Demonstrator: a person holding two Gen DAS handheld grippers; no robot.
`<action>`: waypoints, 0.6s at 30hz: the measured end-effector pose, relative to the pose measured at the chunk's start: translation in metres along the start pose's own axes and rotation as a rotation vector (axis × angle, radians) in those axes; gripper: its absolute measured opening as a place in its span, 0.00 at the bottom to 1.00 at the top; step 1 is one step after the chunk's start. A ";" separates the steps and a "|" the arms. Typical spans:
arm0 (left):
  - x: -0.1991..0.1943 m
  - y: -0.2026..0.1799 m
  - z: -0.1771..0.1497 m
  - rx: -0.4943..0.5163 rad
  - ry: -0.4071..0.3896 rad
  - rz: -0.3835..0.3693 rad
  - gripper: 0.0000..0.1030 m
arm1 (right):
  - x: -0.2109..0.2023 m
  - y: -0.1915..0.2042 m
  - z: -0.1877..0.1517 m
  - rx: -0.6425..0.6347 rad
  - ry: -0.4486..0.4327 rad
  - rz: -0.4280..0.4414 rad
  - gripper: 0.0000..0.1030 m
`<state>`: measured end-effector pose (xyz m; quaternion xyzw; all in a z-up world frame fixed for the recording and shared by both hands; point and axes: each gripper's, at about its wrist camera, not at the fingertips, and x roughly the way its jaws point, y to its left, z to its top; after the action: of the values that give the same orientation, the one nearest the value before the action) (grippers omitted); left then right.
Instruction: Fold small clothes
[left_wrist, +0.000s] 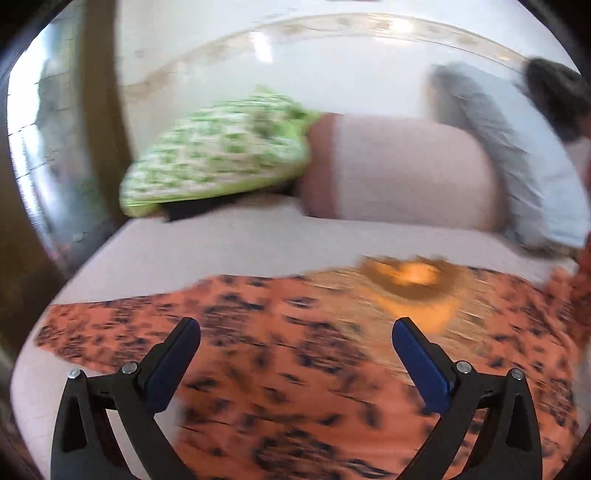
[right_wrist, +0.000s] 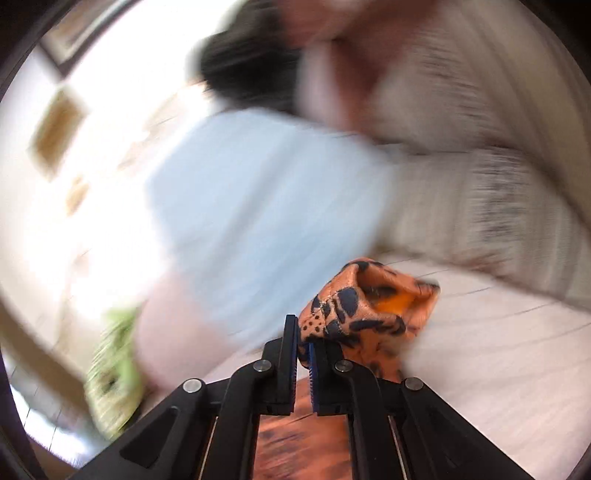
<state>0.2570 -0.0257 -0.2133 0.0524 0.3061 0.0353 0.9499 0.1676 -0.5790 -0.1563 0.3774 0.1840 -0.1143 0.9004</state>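
An orange garment with black blotches lies spread on the pale bed sheet, its yellow-lined neck opening toward the pillows. My left gripper is open and empty just above the garment's middle. My right gripper is shut on a bunched edge of the same orange garment and holds it lifted above the sheet. Both views are blurred by motion.
A green-and-white patterned pillow, a pinkish pillow and a pale blue pillow lie at the head of the bed. A brown wooden post stands at the left. A person's dark hair is close in the right wrist view.
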 end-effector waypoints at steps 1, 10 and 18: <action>0.004 0.015 0.001 -0.020 0.003 0.045 1.00 | -0.001 0.036 -0.013 -0.037 0.027 0.052 0.05; 0.037 0.138 -0.004 -0.150 0.085 0.273 1.00 | 0.063 0.254 -0.209 -0.259 0.350 0.253 0.05; 0.052 0.189 -0.009 -0.241 0.142 0.277 1.00 | 0.120 0.340 -0.418 -0.697 0.608 0.136 0.54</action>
<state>0.2869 0.1674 -0.2276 -0.0227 0.3557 0.2059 0.9113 0.2916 -0.0515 -0.2603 0.0800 0.4417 0.1293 0.8842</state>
